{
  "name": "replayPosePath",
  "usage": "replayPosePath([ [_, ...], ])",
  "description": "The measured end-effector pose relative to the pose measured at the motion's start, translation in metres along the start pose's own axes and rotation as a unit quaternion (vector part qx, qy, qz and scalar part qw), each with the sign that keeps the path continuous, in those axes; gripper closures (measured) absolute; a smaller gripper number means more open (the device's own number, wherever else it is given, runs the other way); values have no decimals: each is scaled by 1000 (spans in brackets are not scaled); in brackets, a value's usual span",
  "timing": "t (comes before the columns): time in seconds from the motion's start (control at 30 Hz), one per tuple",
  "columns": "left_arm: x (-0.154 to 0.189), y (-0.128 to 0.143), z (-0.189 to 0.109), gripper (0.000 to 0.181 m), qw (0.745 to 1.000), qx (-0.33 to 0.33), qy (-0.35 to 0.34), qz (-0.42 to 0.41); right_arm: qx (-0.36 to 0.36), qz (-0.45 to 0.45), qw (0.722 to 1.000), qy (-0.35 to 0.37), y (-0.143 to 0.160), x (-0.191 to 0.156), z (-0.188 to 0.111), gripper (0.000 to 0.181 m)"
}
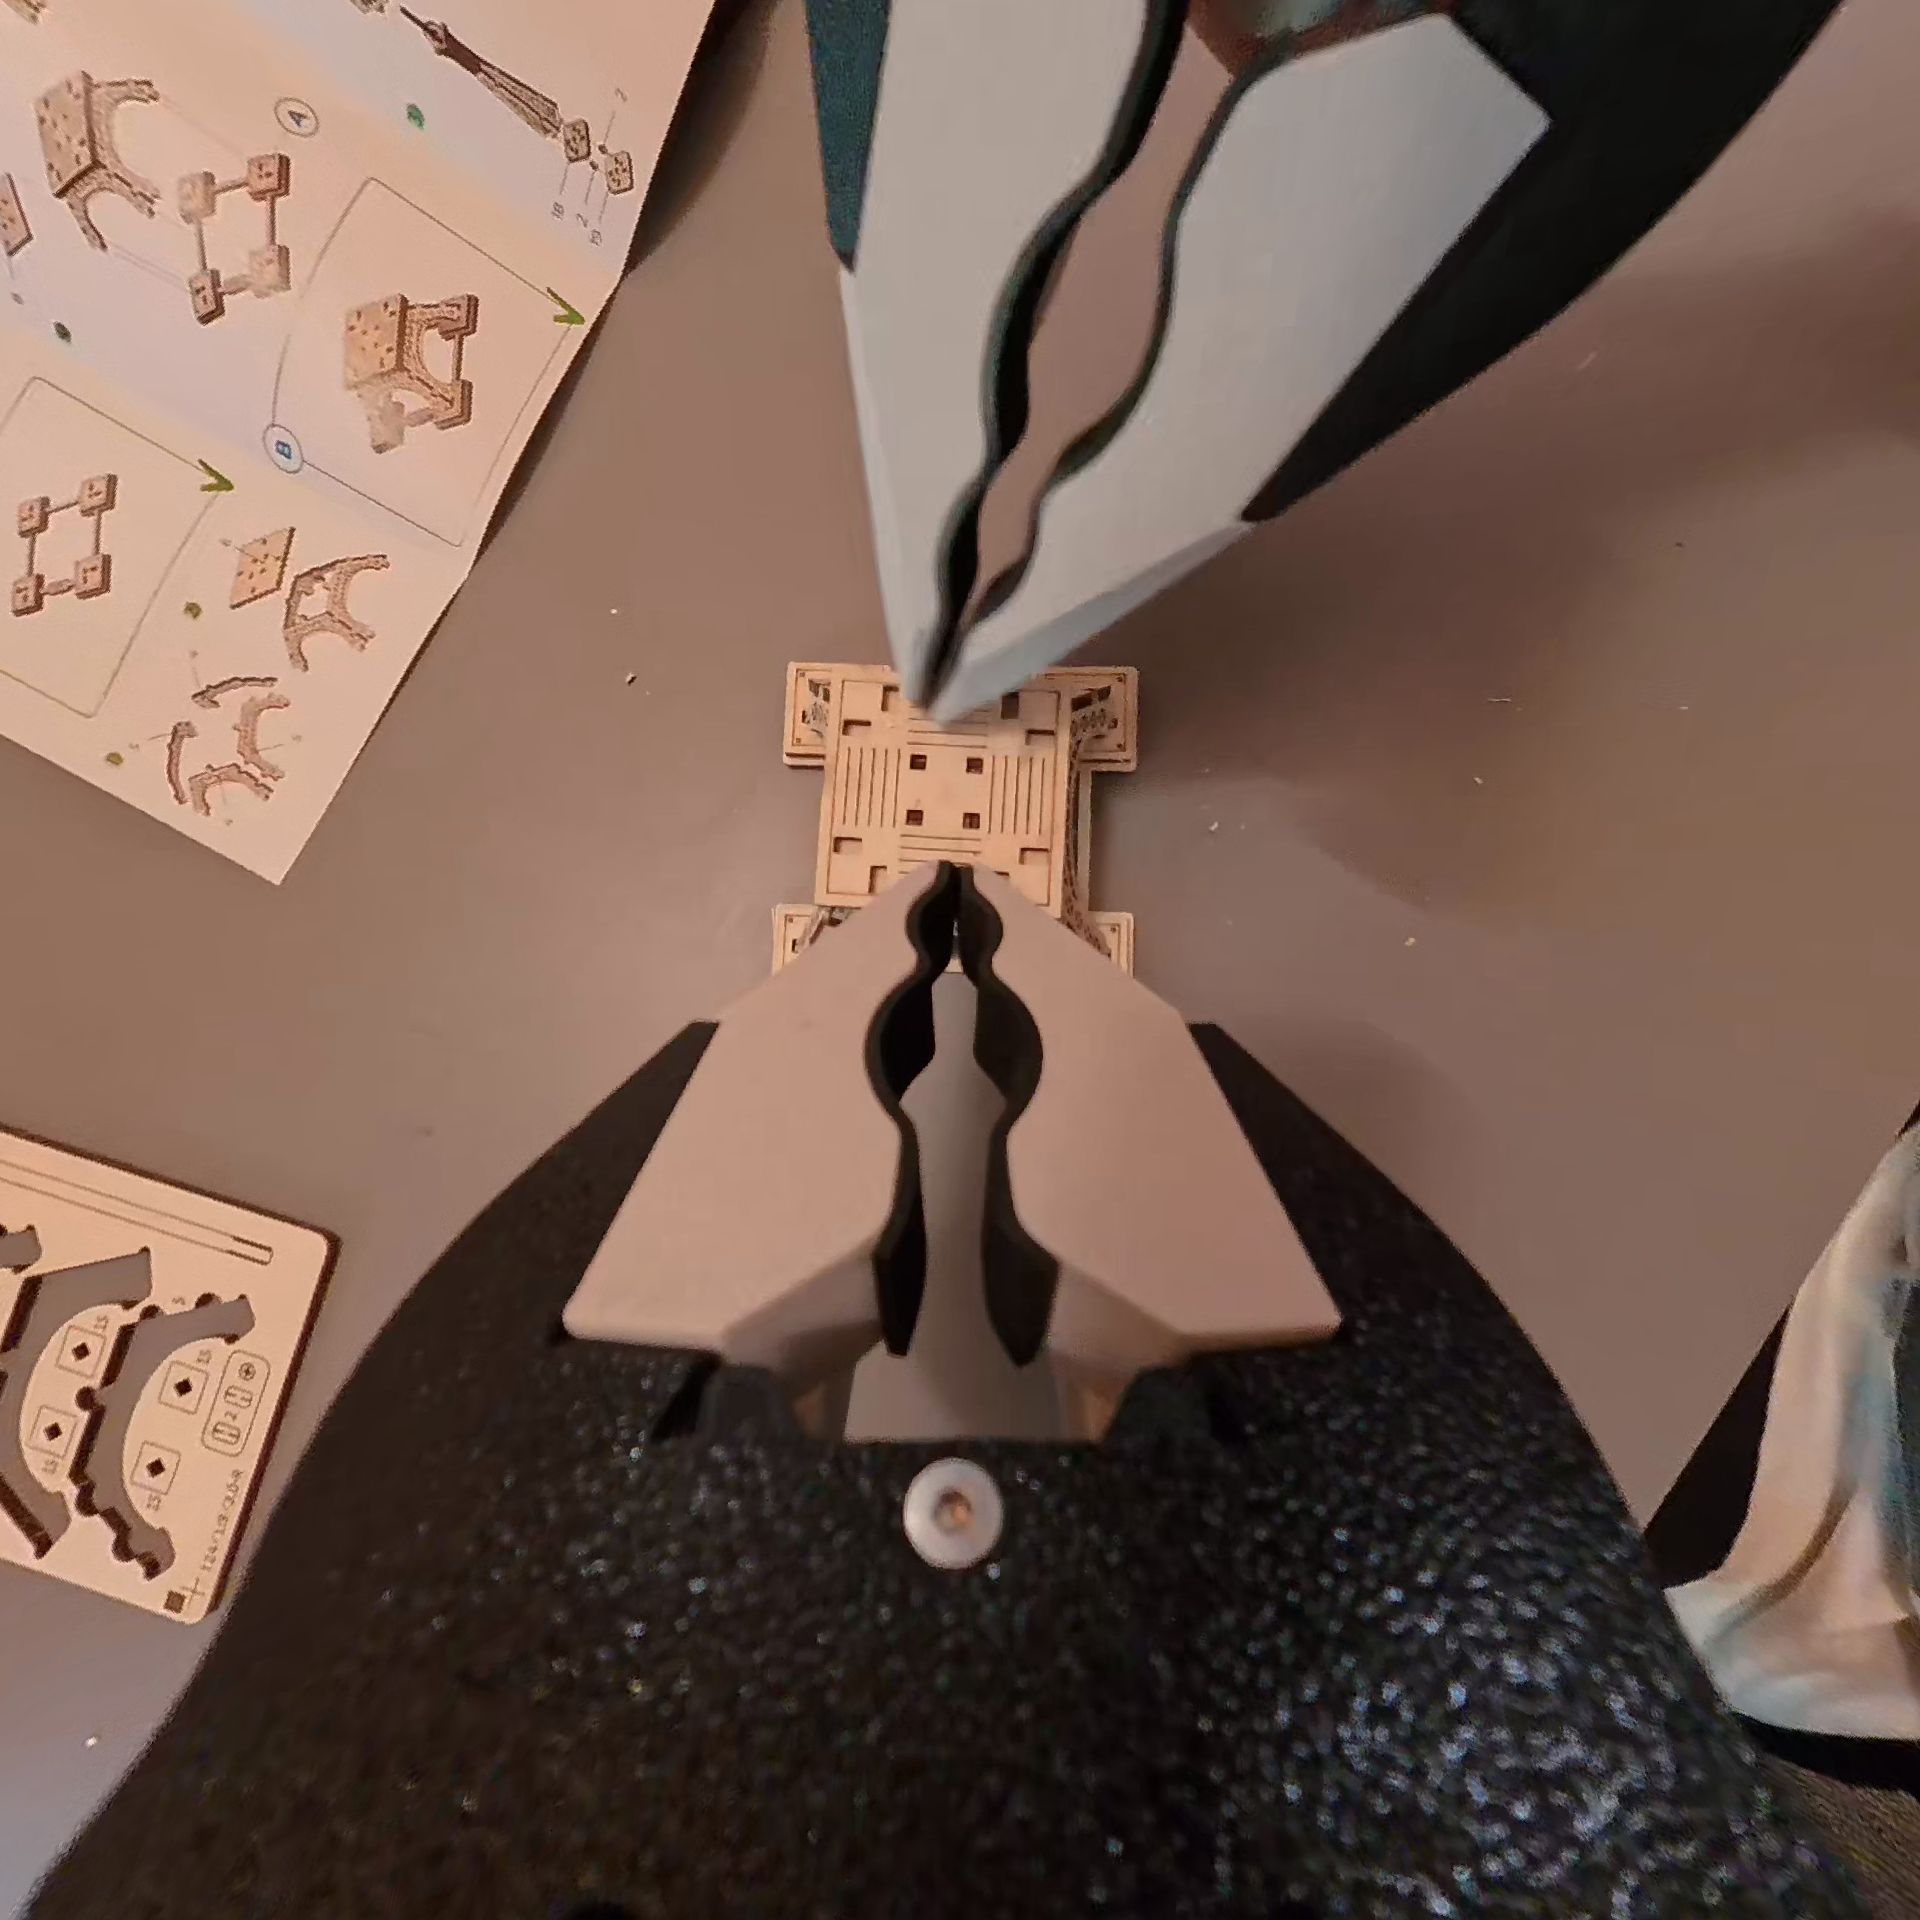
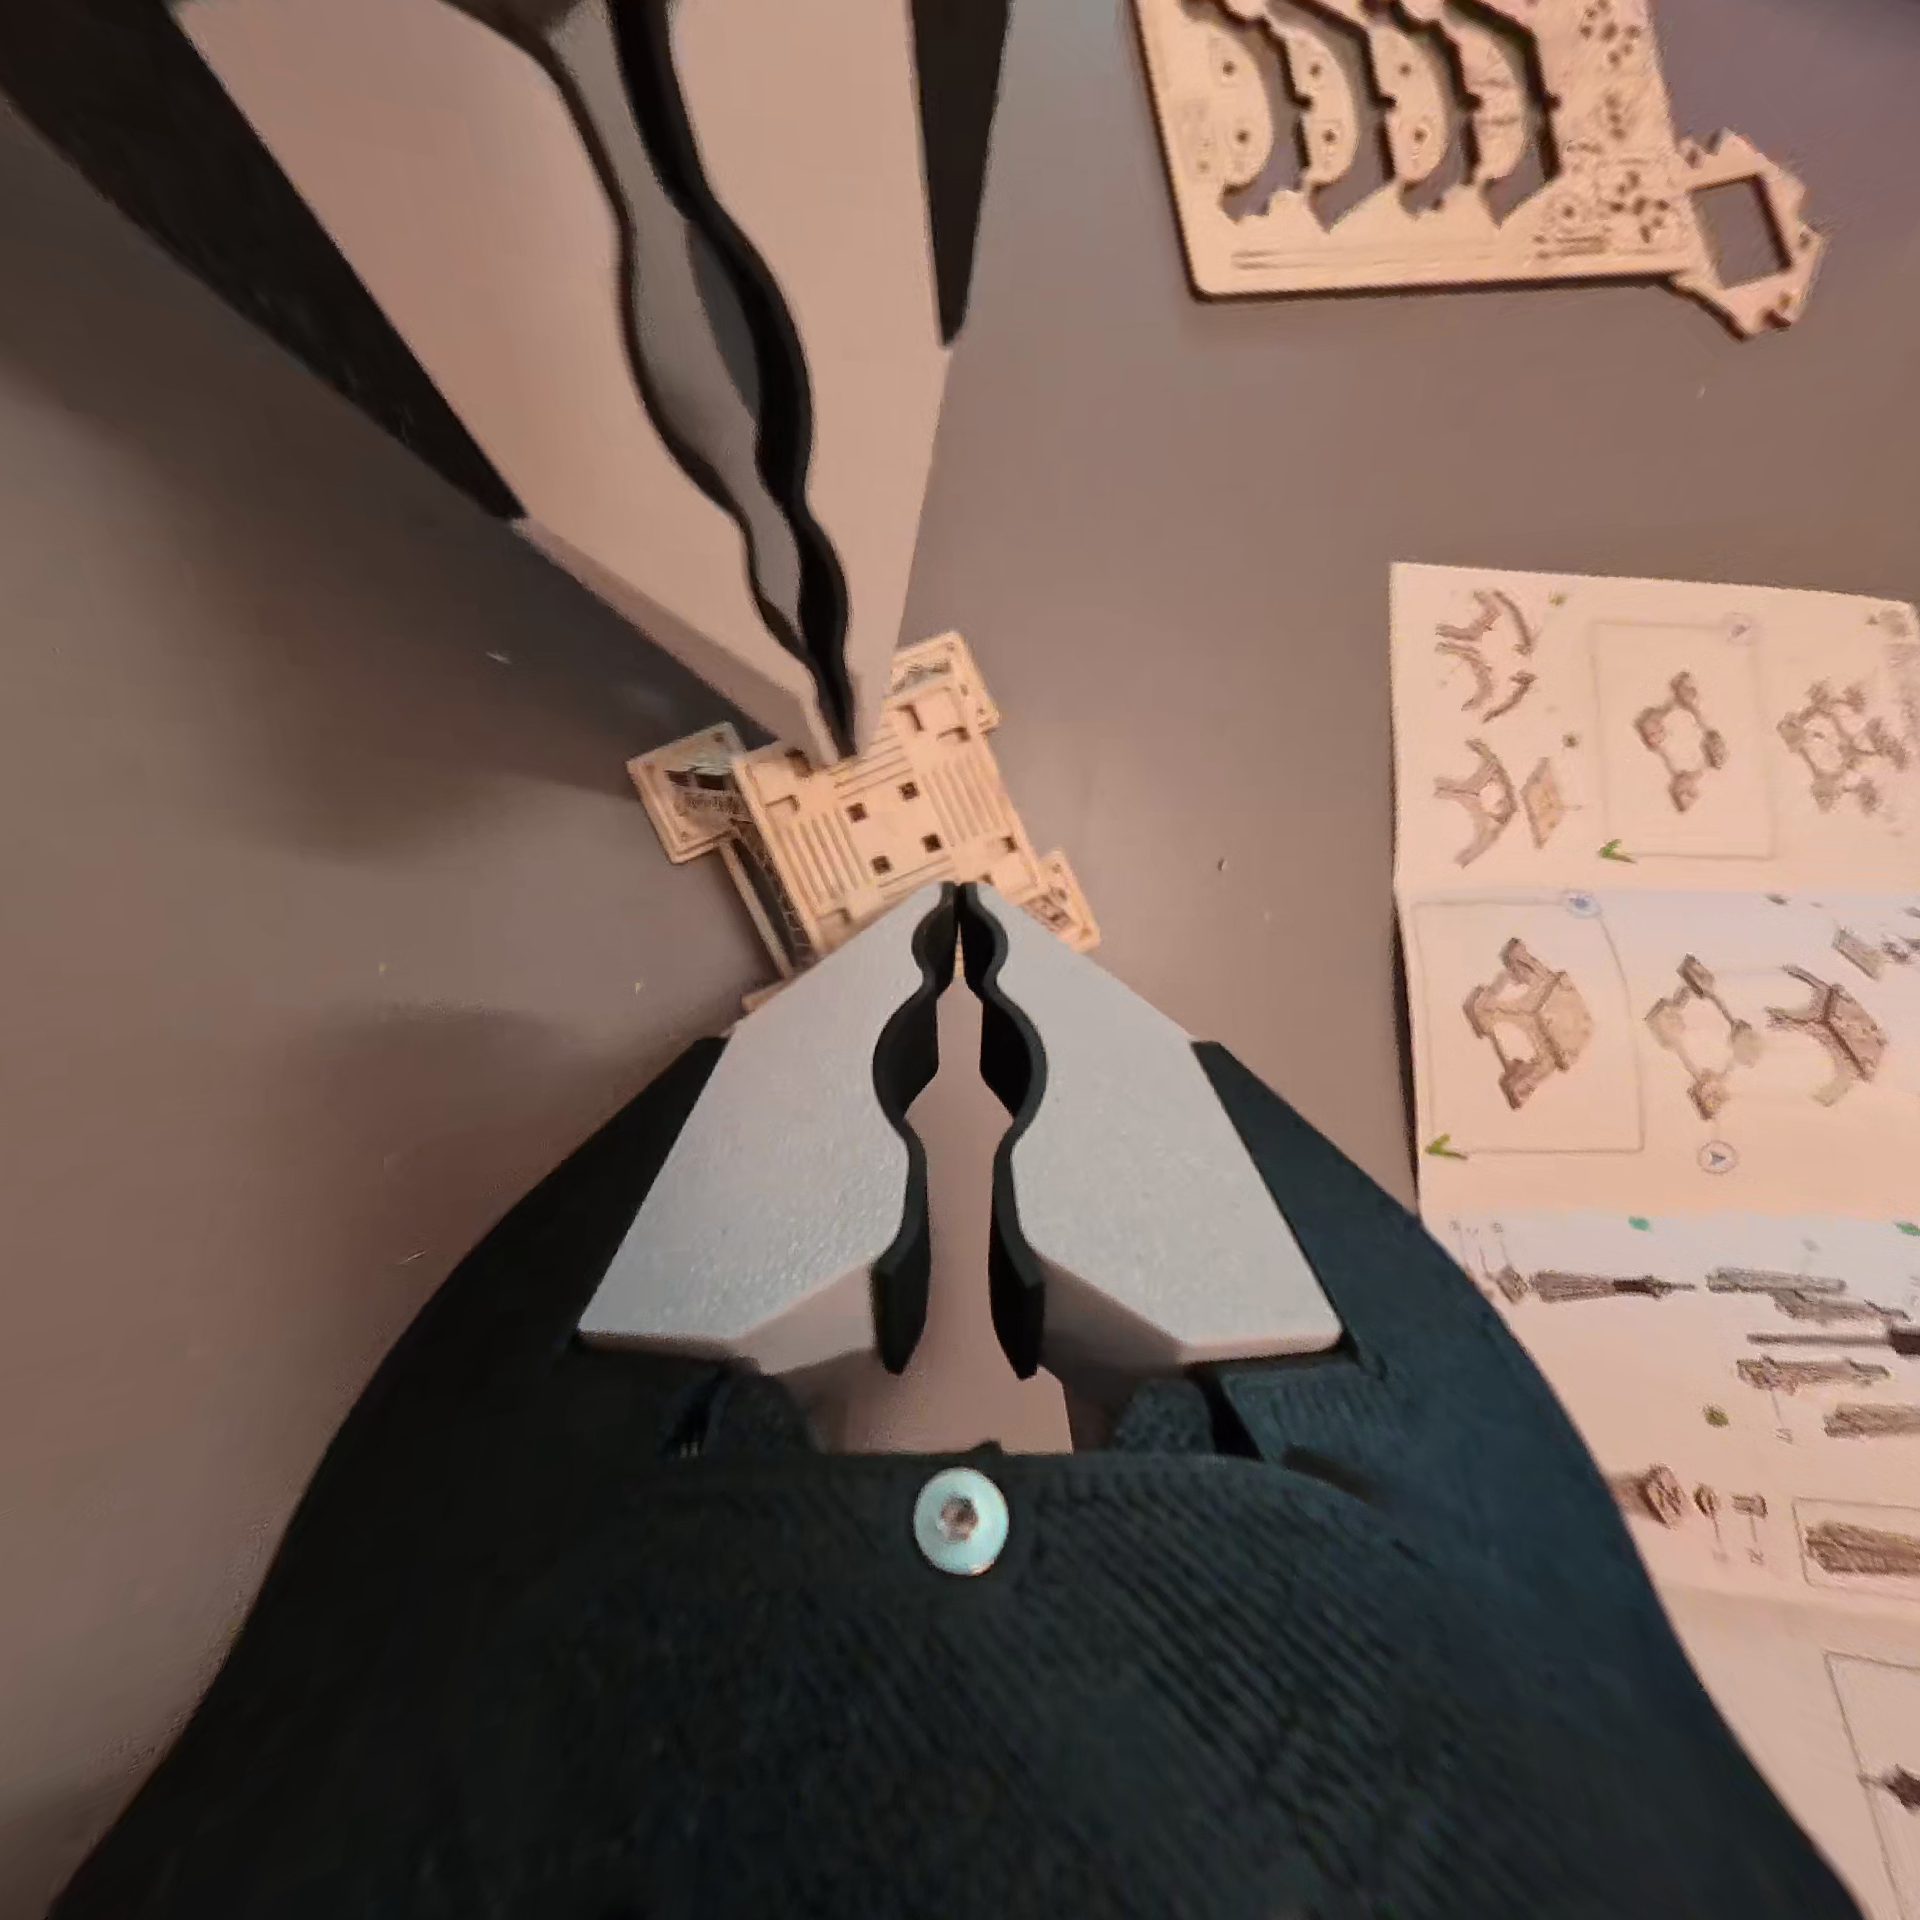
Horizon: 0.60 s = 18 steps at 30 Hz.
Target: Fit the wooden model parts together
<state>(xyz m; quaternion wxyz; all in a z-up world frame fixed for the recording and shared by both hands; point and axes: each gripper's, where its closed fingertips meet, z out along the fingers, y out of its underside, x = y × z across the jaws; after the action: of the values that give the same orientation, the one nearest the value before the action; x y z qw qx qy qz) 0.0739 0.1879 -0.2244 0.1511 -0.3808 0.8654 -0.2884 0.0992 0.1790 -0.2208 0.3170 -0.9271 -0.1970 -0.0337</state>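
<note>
The wooden model (image 1: 956, 795) stands on the grey table (image 1: 1455, 831), seen from above: a square slotted top plate with corner feet spreading out beneath. In the left wrist view its longer span runs straight away from the camera. The left gripper (image 1: 954, 871) presses its closed tips on the plate's near edge. The right gripper (image 1: 928, 698) does the same at the far edge, tips together, gripping nothing. An instruction sheet (image 1: 260, 416) and a cut-out wooden panel (image 1: 135, 1382) lie well apart.
</note>
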Motion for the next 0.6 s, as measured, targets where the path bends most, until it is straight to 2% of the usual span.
replayPosePath([
  [0.03,0,0,0,181,1000,0,2,-1,-5,-4,1000,-19,1,-6,0,181],
  [0.33,0,0,0,181,1000,6,9,-15,-6,33,999,5,2,-6,1,181],
  [0.6,0,-1,0,181,1000,-11,-4,24,-12,37,999,9,3,-6,1,181],
])
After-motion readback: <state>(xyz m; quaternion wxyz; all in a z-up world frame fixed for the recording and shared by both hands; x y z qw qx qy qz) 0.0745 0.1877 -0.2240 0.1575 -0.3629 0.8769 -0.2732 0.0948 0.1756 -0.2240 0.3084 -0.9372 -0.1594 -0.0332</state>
